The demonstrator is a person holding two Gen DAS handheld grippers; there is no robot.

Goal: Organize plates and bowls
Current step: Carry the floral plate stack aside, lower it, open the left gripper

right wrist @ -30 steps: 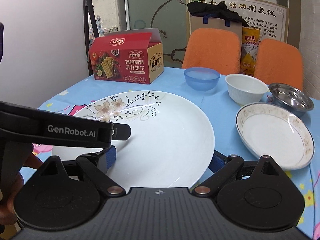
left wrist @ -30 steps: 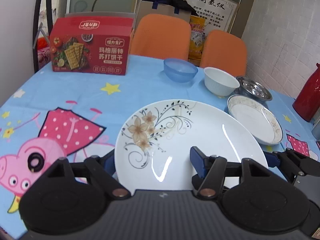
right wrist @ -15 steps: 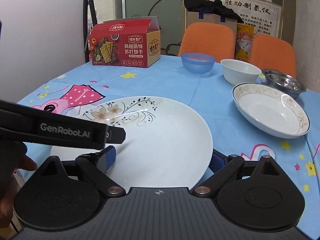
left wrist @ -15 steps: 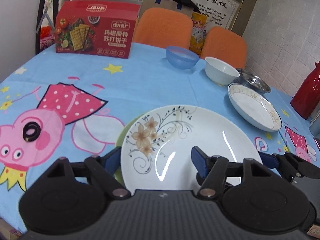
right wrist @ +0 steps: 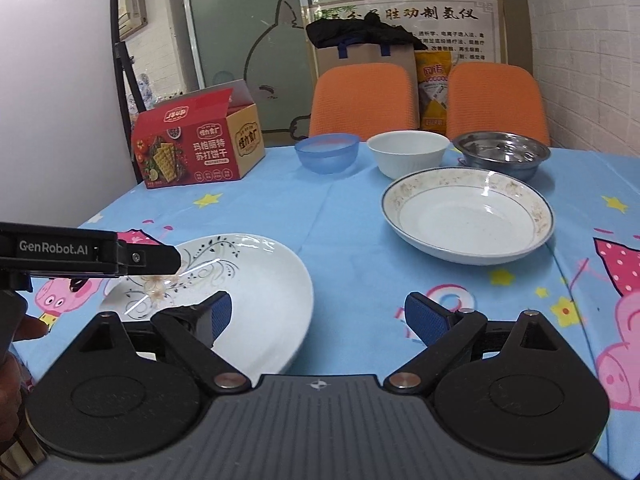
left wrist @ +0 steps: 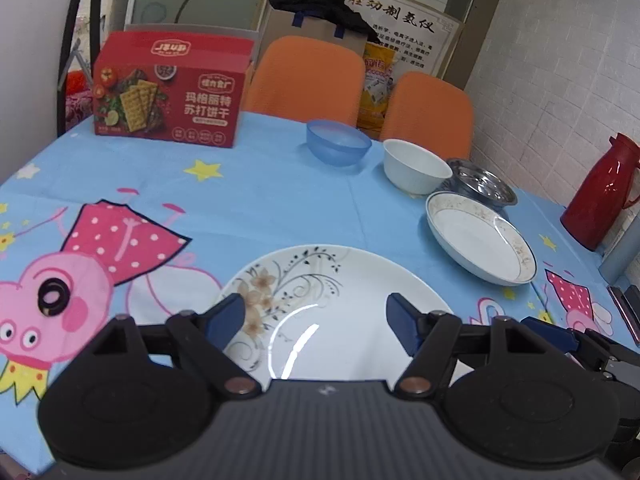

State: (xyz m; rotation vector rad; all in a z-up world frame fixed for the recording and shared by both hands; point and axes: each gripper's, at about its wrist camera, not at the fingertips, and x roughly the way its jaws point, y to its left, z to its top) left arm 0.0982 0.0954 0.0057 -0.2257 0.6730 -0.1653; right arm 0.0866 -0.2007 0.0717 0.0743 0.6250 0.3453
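A large white plate with a flower pattern [left wrist: 332, 292] [right wrist: 256, 296] lies near the table's front edge. My left gripper [left wrist: 316, 320] is open, fingers spread above the plate's near part. My right gripper [right wrist: 318, 314] is open, just right of the plate, its left finger over the plate's rim. A deep white plate with a speckled rim [left wrist: 480, 244] [right wrist: 468, 216] sits at the right. Behind it stand a blue bowl [left wrist: 338, 148] [right wrist: 326, 154], a white bowl [left wrist: 416, 170] [right wrist: 408, 156] and a steel bowl [left wrist: 484, 188] [right wrist: 502, 154].
A red cracker box [left wrist: 168, 88] [right wrist: 196, 144] stands at the back left of the blue cartoon tablecloth [left wrist: 260, 200]. A red thermos [left wrist: 600, 192] stands at the far right. Two orange chairs [right wrist: 360, 100] are behind the table. The left gripper's body [right wrist: 88, 252] crosses the right wrist view.
The flower plate has come down onto the table near the front edge. Both grippers have drawn back from it; the right one has shifted right and off the plate.
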